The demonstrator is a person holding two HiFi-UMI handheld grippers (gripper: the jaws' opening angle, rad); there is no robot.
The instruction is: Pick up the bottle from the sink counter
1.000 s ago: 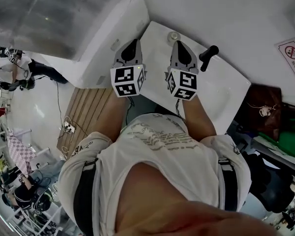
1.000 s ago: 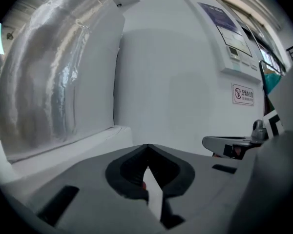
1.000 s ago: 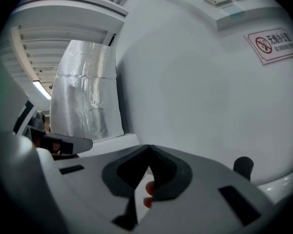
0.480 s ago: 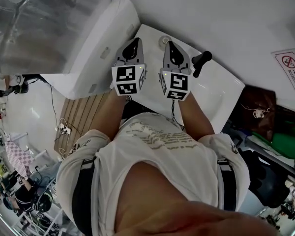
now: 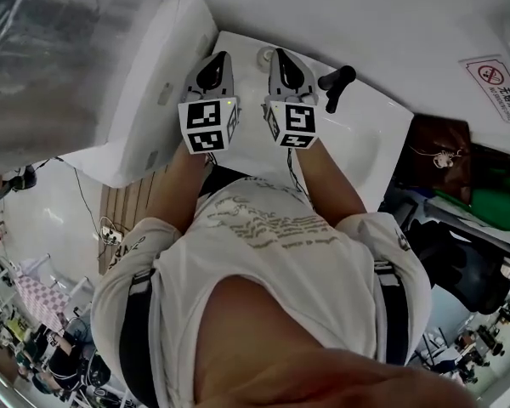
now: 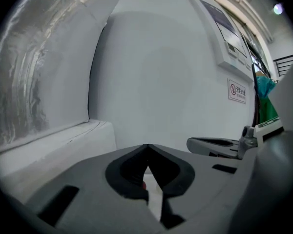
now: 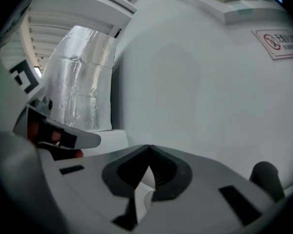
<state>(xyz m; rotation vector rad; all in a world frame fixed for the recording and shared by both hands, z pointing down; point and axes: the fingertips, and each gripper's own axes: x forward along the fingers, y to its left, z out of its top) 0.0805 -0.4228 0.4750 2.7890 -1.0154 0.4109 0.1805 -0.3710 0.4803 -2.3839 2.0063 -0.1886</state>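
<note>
Over the sink (image 5: 357,138), brings left gripper (image 5: 220,56) and right gripper (image 5: 280,58) closer to the back wall than a second ago, jaws together, empty. Approach only; bottle possibly the round object (image 5: 264,55) between tips.

Washroom-style corner inside big open workroom: white sink (image 5: 361,153) with black tap (image 5: 336,82) against plain white wall, no-smoking sign (image 5: 491,76), foil-wrapped duct (image 5: 42,49); behind, bright floor with power strip (image 5: 110,225), cables, other people (image 5: 64,362) at cluttered stations
</note>
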